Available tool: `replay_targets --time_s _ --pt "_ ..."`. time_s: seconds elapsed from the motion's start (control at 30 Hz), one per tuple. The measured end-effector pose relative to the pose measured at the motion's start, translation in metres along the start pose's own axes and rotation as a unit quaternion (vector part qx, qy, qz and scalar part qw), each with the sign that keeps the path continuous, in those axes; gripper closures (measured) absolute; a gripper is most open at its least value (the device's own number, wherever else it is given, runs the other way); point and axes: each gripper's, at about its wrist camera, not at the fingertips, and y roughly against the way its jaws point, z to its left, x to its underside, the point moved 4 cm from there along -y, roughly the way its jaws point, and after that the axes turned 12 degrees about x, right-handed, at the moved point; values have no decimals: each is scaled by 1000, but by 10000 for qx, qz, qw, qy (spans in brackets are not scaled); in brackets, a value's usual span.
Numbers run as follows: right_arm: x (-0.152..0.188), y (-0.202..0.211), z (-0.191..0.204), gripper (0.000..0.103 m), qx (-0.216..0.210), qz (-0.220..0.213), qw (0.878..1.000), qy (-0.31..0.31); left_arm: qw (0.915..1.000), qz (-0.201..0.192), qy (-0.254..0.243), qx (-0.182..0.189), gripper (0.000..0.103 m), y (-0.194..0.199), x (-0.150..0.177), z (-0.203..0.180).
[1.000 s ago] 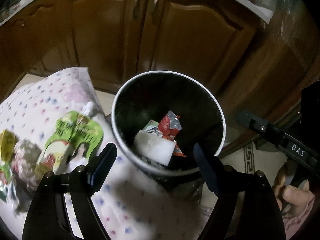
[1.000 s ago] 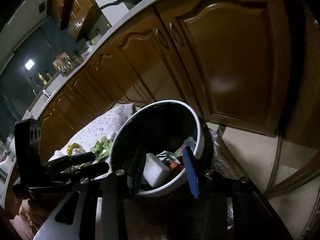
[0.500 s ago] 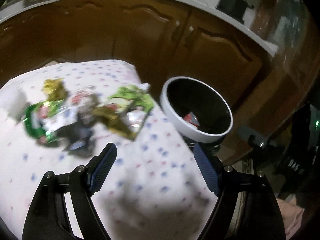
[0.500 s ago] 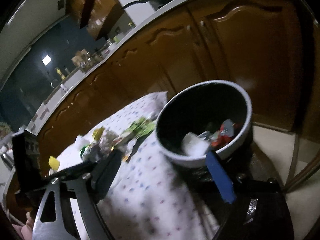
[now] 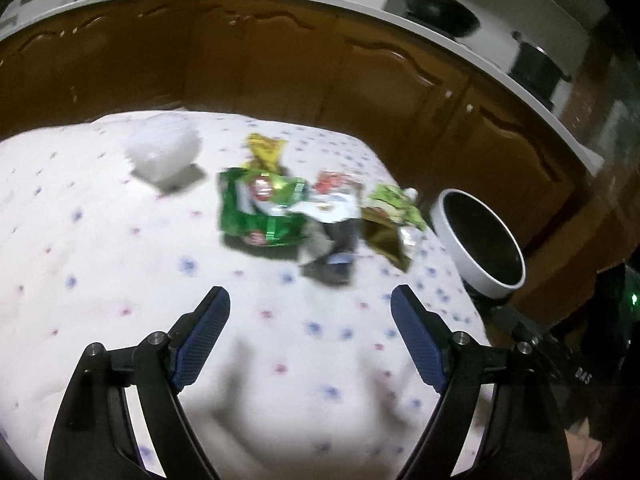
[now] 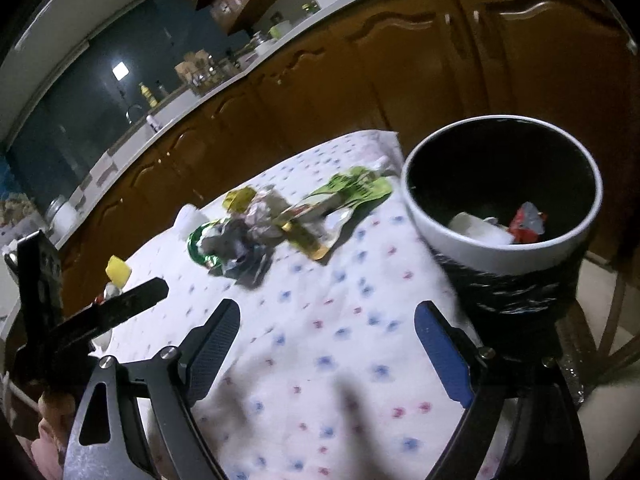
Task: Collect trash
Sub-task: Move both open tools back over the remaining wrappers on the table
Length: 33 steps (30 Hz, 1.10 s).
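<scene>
Several wrappers lie heaped on the dotted tablecloth: a dark green bag, a yellow wrapper, a grey one and a light green pouch. A white crumpled wad sits apart on the left. My left gripper hovers over bare cloth short of the heap, its jaws opening with nothing between them. My right gripper stands open and empty over the cloth, left of the white bin. The bin holds a red wrapper and a white piece.
Brown wooden cabinets run behind the table under a white counter bearing a dark pan and a pot. The bin stands off the table's right corner. A yellow block lies at the cloth's far left edge.
Both views swung left, away from the bin and out over the table. The right gripper's jaws spread wide, and the white piece seen between them now lies in the bin.
</scene>
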Motion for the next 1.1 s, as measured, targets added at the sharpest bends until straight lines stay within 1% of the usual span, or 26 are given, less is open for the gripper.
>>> replay_targets --time_s 0.13,0.3,0.43,0.57,0.7,0.87,0.9,0.93,1.0,1.1 --pt "2 -4 12 13 -84 12 9999 85 9998 -66 164 -91 19 4 -2 18" --pt "0 -11 21 13 -119 46 9999 105 9996 -76 187 -190 19 2 -6 27" --pt "-5 -18 22 13 -190 107 9998 30 9995 -69 254 -201 19 -1 -10 35" --pt "-14 -23 23 13 -149 64 9999 -27 9990 -52 218 -384 19 -7 -15 39" --pt "-25 -31 23 13 -86 68 9999 -91 9990 -72 215 -373 19 -11 -25 44" --pt "-34 -52 23 14 -125 268 9992 -252 9989 -68 291 -351 19 -22 -41 56" --pt "-36 -58 22 15 -145 322 9989 -317 9989 -56 298 -361 19 -24 -44 58" --pt "-37 -62 22 16 -167 357 9985 -372 9987 -16 339 -370 19 -29 -48 62" --pt "-42 -72 21 19 -180 393 9979 -490 9988 52 396 -276 19 -37 -53 66" --pt "-47 -86 23 20 -57 455 9978 -480 9988 135 355 -295 19 -51 -60 69"
